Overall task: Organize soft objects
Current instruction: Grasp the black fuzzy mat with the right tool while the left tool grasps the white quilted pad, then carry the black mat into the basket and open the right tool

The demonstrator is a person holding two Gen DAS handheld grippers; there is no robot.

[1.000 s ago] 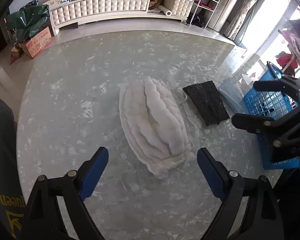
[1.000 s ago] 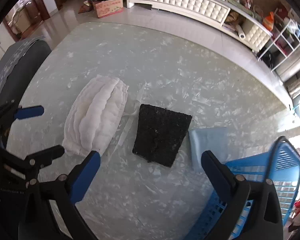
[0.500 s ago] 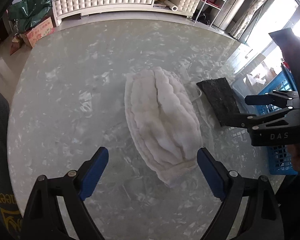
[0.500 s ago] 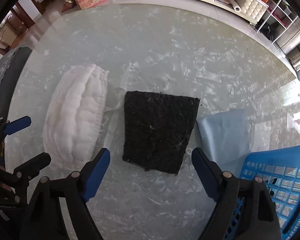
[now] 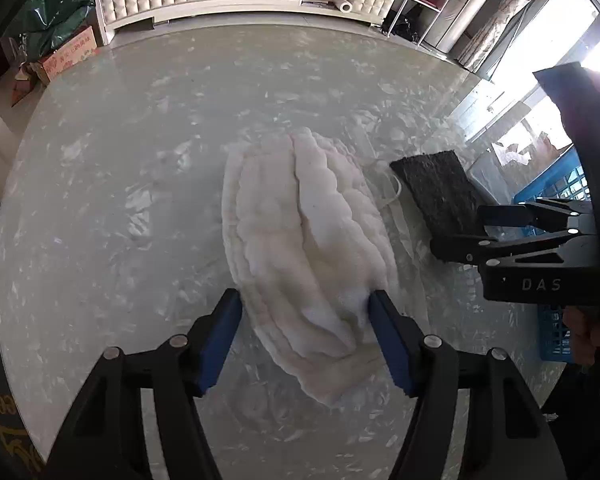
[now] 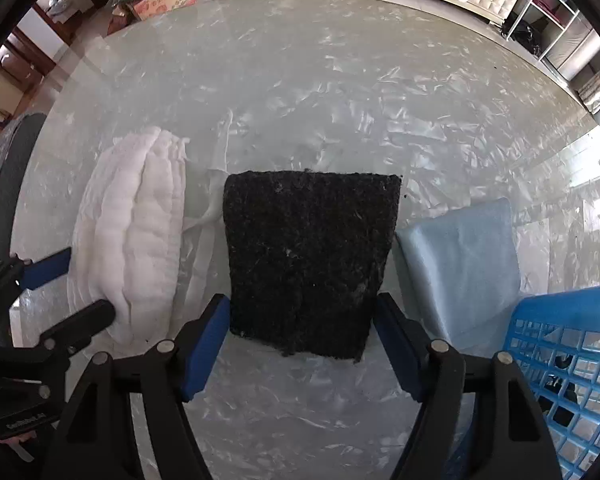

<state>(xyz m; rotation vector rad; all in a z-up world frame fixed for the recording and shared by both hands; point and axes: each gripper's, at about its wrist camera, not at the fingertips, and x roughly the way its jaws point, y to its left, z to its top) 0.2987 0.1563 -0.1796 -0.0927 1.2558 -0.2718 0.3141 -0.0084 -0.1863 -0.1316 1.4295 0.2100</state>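
Jaws on both tools have just been closing as the two came down toward the tabletop (image 5: 100, 168). Left hand-held gripper (image 5: 304, 304) now straddles the near end of the white, ribbed, fluffy cloth pad (image 5: 300, 220); its right blue pad touches the fluffy edge, the left one stands just beside the other edge, so the cloth sits between the jaws but is not yet squeezed. Right hand-held gripper (image 6: 302, 320) points down over the black, coarse, square scouring pad (image 6: 312, 256), whose near corners lie just inside its two blue pads; whether either pad presses the black edge I cannot tell, and the jaws look apart. A second ago both tools hung higher with jaws wide and the things well ahead of them, so the reach seems finished and the pinch is likely what comes next on each side. Beyond the scouring pad lies a pale blue folded cloth (image 6: 460, 264), touching it at one side, and past that the blue plastic lattice basket (image 6: 572, 352), probably where these soft things are meant to go.
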